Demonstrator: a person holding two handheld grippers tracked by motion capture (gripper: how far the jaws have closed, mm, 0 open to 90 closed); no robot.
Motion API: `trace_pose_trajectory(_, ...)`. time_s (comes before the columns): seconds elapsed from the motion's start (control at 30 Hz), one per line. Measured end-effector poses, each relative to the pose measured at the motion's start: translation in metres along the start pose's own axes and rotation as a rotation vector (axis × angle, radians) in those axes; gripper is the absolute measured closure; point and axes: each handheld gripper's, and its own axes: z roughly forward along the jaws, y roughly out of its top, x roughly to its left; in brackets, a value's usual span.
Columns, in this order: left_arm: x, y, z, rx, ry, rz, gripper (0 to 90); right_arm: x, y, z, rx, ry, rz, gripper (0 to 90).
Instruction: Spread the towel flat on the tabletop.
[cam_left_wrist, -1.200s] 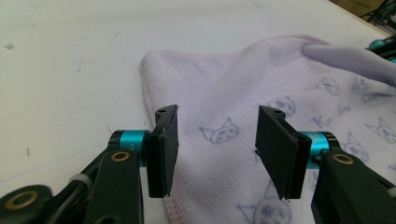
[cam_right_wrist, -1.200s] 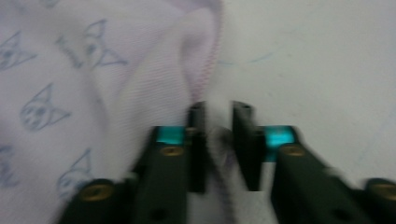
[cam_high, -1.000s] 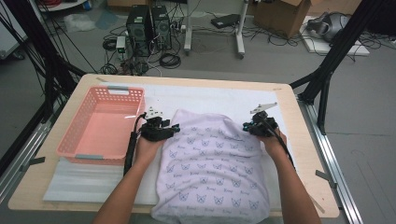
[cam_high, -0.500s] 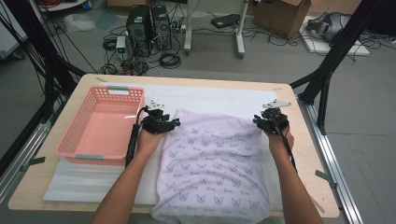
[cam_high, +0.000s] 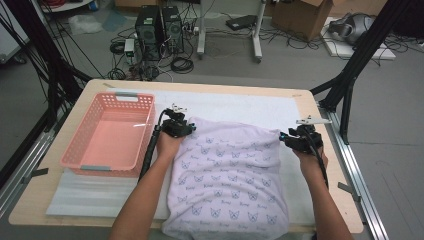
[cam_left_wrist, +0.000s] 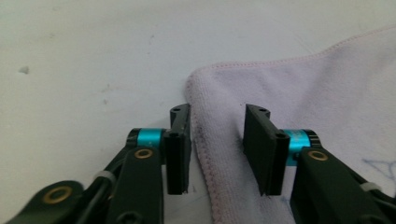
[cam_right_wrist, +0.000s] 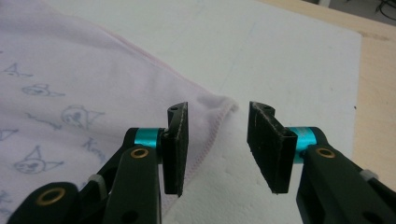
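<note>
While the pale printed cloth (cam_high: 230, 180) lies spread flat on the white mat (cam_high: 240, 107) to the right of the pink basket (cam_high: 107, 135), both grippers sit at its two far corners. The left gripper (cam_high: 181, 125) hovers at the corner nearest the basket, the right gripper (cam_high: 295, 140) at the corner farthest from it. Judging by how smoothly the cloth lies, the spreading looks done; any fold, or a move into the empty basket, is not yet begun.

The high view gives the whole layout on the table (cam_high: 310, 100) but not the jaws. The left gripper view fills that in: the left gripper (cam_left_wrist: 217, 149) has its jaws straddling the hemmed corner of the cloth (cam_left_wrist: 327, 93), and they have just been closing, though a gap remains and the pads do not press on it. In the right gripper view, the right gripper (cam_right_wrist: 217, 147) has just been opening; its jaws stand spread, one over the cloth (cam_right_wrist: 70, 84) edge, the corner loose between them.
</note>
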Motion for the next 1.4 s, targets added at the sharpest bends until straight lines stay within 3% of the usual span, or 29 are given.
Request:
trace_pose_trajectory(0.07, 0.001, 0.001, -0.003, 0.014, 0.027, -0.014, 85.6, -0.002, -0.004, 0.003, 0.011, -0.002, 0.021, 57.1)
trace_pose_trajectory(0.17, 0.011, 0.001, -0.008, -0.002, 0.100, -0.095, 86.5, -0.004, -0.006, 0.008, 0.024, 0.001, 0.043, 57.0)
trace_pose_trajectory(0.23, 0.016, 0.000, -0.013, -0.031, 0.120, -0.130, 86.5, -0.004, -0.007, 0.011, 0.027, 0.007, 0.048, 56.9)
trace_pose_trajectory(0.3, 0.018, -0.001, -0.014, -0.037, 0.110, -0.155, 83.3, -0.002, -0.007, 0.016, 0.027, 0.018, 0.046, 57.0)
trace_pose_trajectory(0.4, 0.021, -0.003, -0.019, -0.072, 0.090, -0.192, 60.9, 0.000, -0.006, 0.027, 0.038, 0.039, 0.051, 56.6)
trace_pose_trajectory(0.5, 0.020, -0.005, -0.023, -0.095, 0.037, -0.188, 51.4, 0.004, -0.006, 0.041, 0.043, 0.062, 0.064, 56.0)
trace_pose_trajectory(0.6, 0.016, -0.004, -0.025, -0.089, -0.030, -0.170, 47.5, 0.008, -0.008, 0.060, 0.091, 0.060, 0.065, 56.2)
trace_pose_trajectory(0.7, 0.010, -0.002, -0.027, -0.104, -0.066, -0.151, 47.0, 0.010, -0.004, 0.063, 0.074, 0.070, 0.023, 87.4)
trace_pose_trajectory(0.77, 0.008, -0.001, -0.029, -0.107, -0.072, -0.146, 46.6, 0.012, 0.000, 0.065, 0.089, 0.033, -0.031, 87.5)
trace_pose_trajectory(0.9, 0.004, -0.001, -0.031, -0.078, -0.091, -0.132, 44.8, -0.003, 0.011, 0.063, 0.016, -0.027, 0.060, 87.7)
trace_pose_trajectory(1.0, 0.001, 0.000, -0.034, -0.070, -0.089, -0.103, 45.4, -0.010, 0.017, 0.060, 0.014, -0.092, 0.071, 87.6)
trace_pose_trajectory(1.07, 0.002, 0.000, -0.036, -0.064, -0.089, -0.113, 46.5, -0.012, 0.016, 0.059, 0.000, -0.048, 0.115, 82.8)
trace_pose_trajectory(1.1, 0.004, -0.001, -0.036, -0.056, -0.097, -0.128, 46.8, -0.012, 0.016, 0.058, -0.004, -0.048, 0.113, 74.2)
trace_pose_trajectory(1.17, 0.006, -0.005, -0.039, -0.080, -0.103, -0.146, 47.9, -0.011, 0.014, 0.053, -0.022, -0.028, 0.127, 67.9)
trace_pose_trajectory(1.4, 0.003, -0.016, -0.045, -0.095, -0.135, -0.146, 46.9, -0.007, 0.012, 0.033, -0.035, 0.089, 0.112, 52.5)
